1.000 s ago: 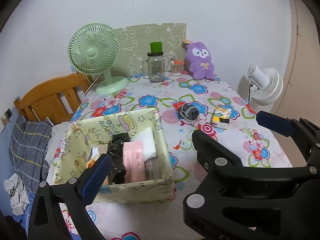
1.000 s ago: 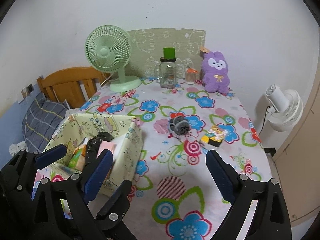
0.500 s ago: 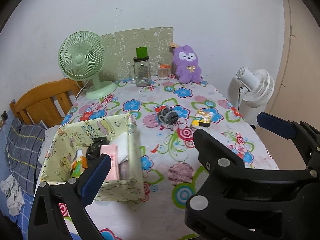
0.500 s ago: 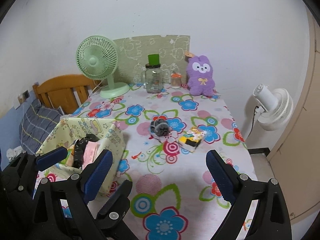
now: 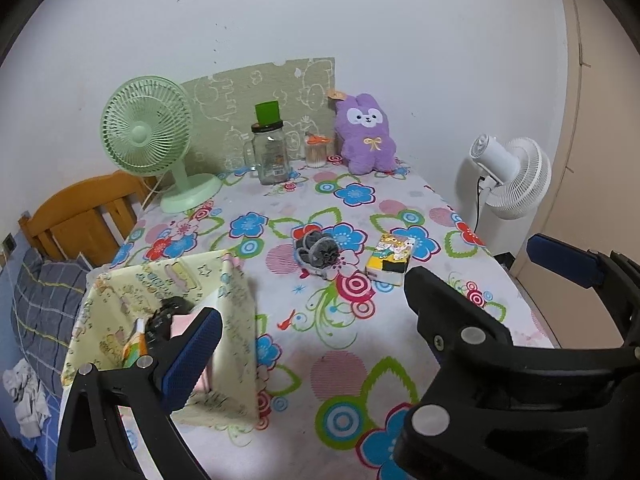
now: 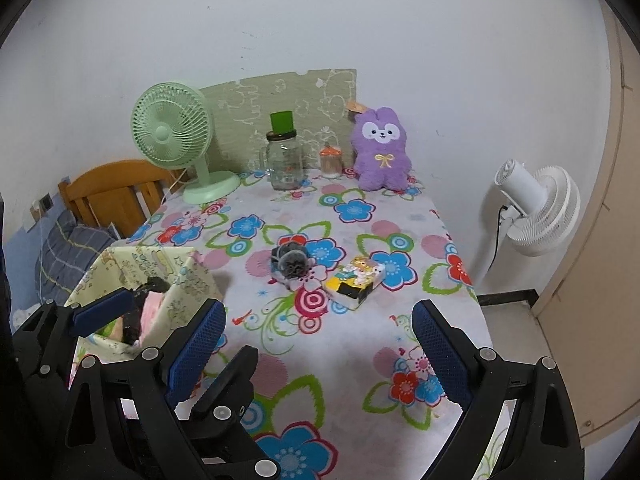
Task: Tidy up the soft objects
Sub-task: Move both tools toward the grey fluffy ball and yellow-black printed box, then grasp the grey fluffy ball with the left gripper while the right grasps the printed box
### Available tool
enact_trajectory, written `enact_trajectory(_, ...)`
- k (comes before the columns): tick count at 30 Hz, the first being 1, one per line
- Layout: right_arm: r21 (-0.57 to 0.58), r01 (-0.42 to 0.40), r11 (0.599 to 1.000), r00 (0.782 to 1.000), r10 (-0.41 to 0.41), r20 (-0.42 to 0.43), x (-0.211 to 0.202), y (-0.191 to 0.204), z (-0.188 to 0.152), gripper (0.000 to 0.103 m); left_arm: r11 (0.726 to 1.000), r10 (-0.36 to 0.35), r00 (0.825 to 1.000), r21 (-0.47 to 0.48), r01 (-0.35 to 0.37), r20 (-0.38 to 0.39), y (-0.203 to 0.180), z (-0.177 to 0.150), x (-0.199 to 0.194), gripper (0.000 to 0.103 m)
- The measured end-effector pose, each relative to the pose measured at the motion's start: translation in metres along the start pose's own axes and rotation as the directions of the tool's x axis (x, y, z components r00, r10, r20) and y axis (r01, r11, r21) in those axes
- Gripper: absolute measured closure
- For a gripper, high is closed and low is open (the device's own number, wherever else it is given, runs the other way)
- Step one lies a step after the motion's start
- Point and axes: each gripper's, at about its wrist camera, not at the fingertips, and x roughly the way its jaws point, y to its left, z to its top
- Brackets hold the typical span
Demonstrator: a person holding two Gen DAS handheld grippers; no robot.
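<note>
Sitting mid-table on the floral cloth, the grey scrunchie lies ahead and slightly left of my right gripper, tissue pack just beside it. Both grippers hang empty, jaws wide apart; left gripper sits nearer the fabric basket, so I'd judge right nearer.

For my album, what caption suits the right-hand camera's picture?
Open right gripper above a floral table, facing tissue pack and purple plush.
</note>
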Motion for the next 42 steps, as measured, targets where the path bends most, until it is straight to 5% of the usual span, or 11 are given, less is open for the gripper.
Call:
enact_trajectory(15, 0.016, -0.003, 1.0, 0.998, 0.004, -0.056, 0.058, -0.047, 0.027, 0.007, 1.0, -0.002, 0.999, -0.012, 0.001, -0.042, -0.023, 0.035, 0.065, 0.0)
enact_trajectory(35, 0.059, -0.039, 0.998, 0.991, 0.046, -0.125, 0.147, -0.071, 0.048, 0.007, 0.996, 0.085, 0.99, -0.031, -0.089, -0.111, -0.022, 0.061, 0.146, 0.001)
enact_trajectory(42, 0.061, -0.013, 0.998, 0.985, 0.023, -0.173, 0.183, -0.073, 0.047, 0.007, 0.988, 0.134, 0.98, -0.055, -0.143, -0.148, -0.013, 0.059, 0.179, 0.015)
